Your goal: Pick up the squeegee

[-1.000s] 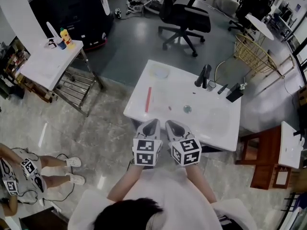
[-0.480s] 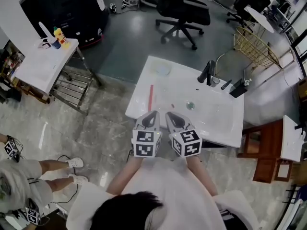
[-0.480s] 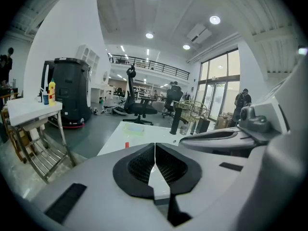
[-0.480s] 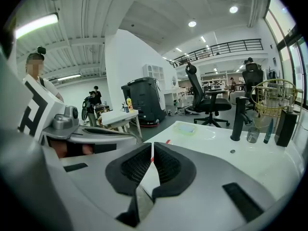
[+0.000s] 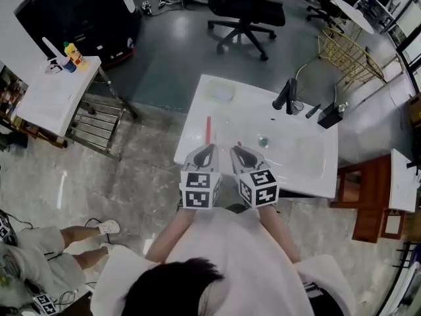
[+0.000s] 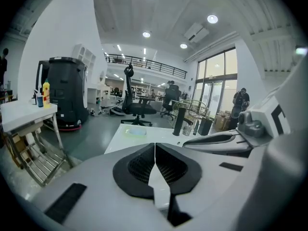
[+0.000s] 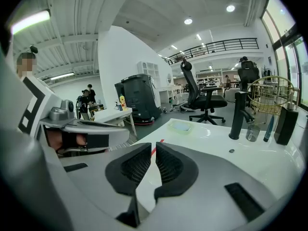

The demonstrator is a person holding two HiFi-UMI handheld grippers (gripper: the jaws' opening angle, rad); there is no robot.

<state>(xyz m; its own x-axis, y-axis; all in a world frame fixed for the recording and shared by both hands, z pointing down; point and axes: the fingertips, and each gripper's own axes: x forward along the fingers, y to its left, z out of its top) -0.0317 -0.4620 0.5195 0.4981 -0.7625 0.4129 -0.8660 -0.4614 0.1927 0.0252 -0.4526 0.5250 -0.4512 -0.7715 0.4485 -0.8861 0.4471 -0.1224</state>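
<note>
**Just short of the squeegee, both grippers closed and empty**

Seen from the head view, the person stood at the near edge of a white sink, holding the two grippers side by side over that edge and pointing them toward the far side. The left gripper had its dark ribbed pads pressed together along a thin seam, with nothing between them, as the left gripper view showed plainly. The right gripper sat just beside it to the right. Its jaws were likewise drawn together and held nothing.

The squeegee, a thin red strip, lay on the left part of the sink's flat top and ran from near to far. Its near end was just beyond the left gripper's tips, and neither gripper held it. In the right gripper view a sliver of it showed past the closed jaw tips.

Farther along the top, a pale translucent dish rested near the far left corner. A black faucet stood at the far edge, with a dark dispenser to its right. The drain sat in the basin, to the right of the squeegee.

Well to the left stood a white side table with small bottles at its far end. A black office chair stood on the grey floor beyond the sink.
</note>
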